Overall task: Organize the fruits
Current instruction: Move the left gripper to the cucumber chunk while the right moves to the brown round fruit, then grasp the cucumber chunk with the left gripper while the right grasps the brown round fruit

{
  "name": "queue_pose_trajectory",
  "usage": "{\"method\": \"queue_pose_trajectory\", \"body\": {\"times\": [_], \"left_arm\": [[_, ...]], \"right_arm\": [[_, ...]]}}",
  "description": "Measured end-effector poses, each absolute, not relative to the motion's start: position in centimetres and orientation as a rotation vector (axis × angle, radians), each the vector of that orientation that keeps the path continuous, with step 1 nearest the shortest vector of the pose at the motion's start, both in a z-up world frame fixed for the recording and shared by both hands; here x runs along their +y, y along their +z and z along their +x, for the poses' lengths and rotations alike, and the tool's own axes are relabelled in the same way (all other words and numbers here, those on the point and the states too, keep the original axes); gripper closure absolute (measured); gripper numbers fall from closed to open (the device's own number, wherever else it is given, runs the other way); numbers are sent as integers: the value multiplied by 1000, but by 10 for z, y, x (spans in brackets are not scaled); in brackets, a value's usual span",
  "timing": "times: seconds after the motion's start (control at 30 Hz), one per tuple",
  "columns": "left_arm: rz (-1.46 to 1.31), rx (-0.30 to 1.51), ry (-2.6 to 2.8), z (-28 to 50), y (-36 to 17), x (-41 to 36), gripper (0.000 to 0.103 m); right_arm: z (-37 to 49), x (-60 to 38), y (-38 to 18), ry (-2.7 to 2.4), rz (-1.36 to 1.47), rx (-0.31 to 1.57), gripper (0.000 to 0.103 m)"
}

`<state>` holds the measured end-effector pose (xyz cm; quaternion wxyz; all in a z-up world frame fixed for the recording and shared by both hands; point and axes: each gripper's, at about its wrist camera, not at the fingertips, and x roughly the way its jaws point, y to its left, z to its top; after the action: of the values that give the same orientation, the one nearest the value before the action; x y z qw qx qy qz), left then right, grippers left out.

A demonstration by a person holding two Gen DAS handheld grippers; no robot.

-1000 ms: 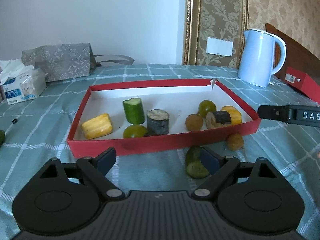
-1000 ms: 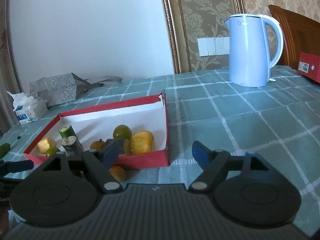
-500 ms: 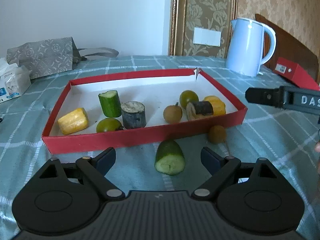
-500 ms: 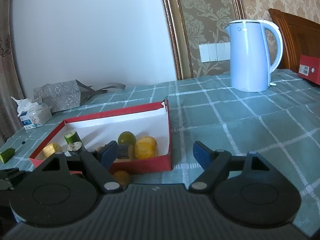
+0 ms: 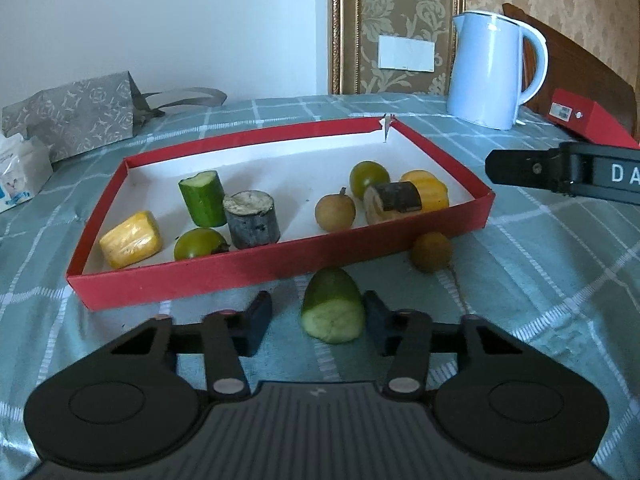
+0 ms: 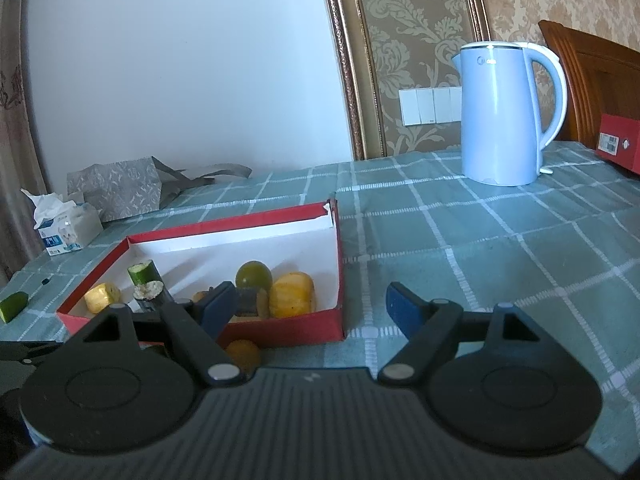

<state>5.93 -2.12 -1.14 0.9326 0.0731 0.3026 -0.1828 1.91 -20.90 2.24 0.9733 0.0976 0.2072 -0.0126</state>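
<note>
A red tray (image 5: pixel 276 270) with a white floor holds several fruit and vegetable pieces. A cut cucumber end (image 5: pixel 333 306) lies on the cloth in front of the tray, between the fingers of my left gripper (image 5: pixel 317 329), which is open around it; its right finger is close to the cucumber. A small brown fruit (image 5: pixel 431 251) lies on the cloth by the tray's front right. My right gripper (image 6: pixel 310 306) is open and empty, hovering by the tray's (image 6: pixel 280 326) right end, above the brown fruit (image 6: pixel 242 354). Another cucumber piece (image 6: pixel 13 306) lies far left.
A light blue kettle (image 5: pixel 490 70) stands at the back right, with a red box (image 5: pixel 588 120) beside it. A grey bag (image 5: pixel 76 116) and a tissue pack (image 5: pixel 18 174) sit at the back left. The right gripper's side (image 5: pixel 568 170) juts in from the right.
My left gripper has moved right and forward so the cucumber end now sits between its fingers, which have narrowed. The right gripper has risen a little.
</note>
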Motion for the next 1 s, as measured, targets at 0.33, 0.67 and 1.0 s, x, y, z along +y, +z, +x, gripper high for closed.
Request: {"method": "queue_pose_trajectory", "body": {"times": [0.33,0.67,1.0], "left_arm": [[160,578,-361,55,-9,-17,72],[90,542,-289,48,1,23,72],[20,546,-273,49,3,44,72]], "right_arm": [[21,-207,20,-45,181,431,22],[16,-184,8,-13,72,463,23],[30,-159,-4,67,28,551,35]]}}
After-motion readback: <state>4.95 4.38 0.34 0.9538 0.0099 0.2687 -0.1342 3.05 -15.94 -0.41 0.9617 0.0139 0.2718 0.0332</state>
